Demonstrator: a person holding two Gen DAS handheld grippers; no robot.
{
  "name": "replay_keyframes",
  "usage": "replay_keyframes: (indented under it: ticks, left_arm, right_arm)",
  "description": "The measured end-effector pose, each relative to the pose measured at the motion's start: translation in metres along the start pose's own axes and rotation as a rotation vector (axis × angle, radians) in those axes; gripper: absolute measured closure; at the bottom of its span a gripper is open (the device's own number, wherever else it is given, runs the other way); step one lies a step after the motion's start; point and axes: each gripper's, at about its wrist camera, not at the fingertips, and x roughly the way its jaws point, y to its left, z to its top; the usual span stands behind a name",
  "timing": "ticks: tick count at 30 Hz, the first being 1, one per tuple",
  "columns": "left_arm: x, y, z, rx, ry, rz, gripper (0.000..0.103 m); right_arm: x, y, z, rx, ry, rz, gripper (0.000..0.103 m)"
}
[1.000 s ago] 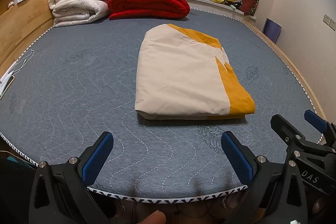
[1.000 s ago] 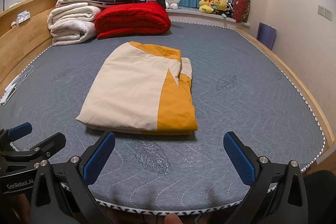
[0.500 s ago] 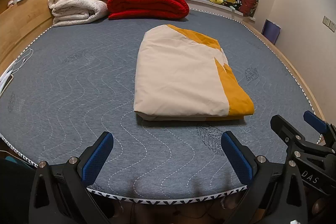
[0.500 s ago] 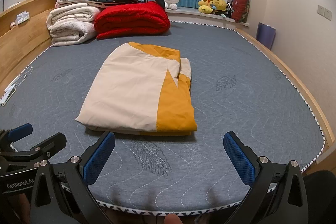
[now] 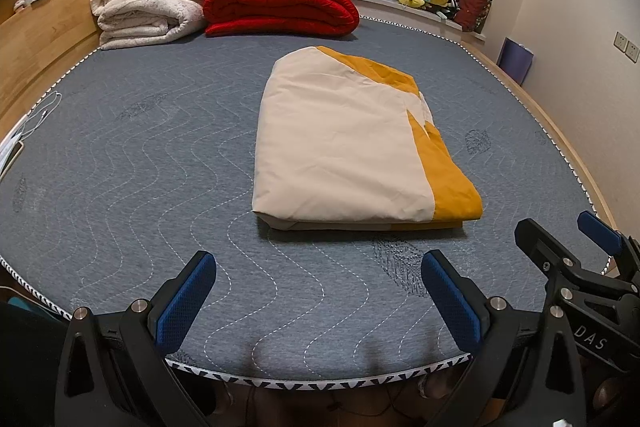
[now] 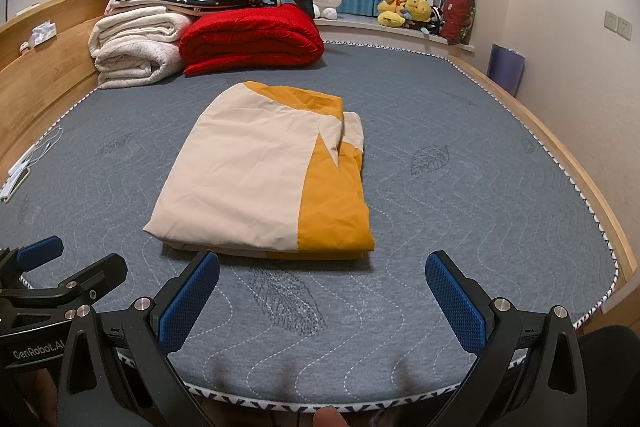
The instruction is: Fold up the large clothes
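Little has shifted since a second ago: both grippers, left [image 5: 316, 293] and right [image 6: 322, 295], hang released (empty) near the folded cloth [image 5: 352, 143] mid-mattress [image 5: 132, 163], so further folding needs square corner grips.

Smooth matt cotton-like cloth forms the folded garment [image 5: 344, 143]; beneath it the mattress [image 5: 140, 163] is quilted grey fabric; beyond, a fluffy red blanket [image 5: 280, 3].
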Motion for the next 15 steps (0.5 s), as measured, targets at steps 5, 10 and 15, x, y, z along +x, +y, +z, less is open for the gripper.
replay_keyframes:
  ticks: [5,10,15]
  left_arm:
    - [0.0002,0.0,0.0002,0.001,0.0,0.0,0.001]
    - [0.0005,0.0001,0.0003,0.001,0.001,0.0,0.001]
    - [0.0006,-0.0004,0.0003,0.0,0.001,-0.001,0.001]
  right_arm:
    - [-0.0001,0.0001,-0.0001,0.0,0.0,0.0,0.001]
    - [0.0005,-0.0003,-0.0002,0.0,0.001,0.001,0.0]
    - [0.0004,0.0003,-0.0002,0.0,0.0,0.0,0.001]
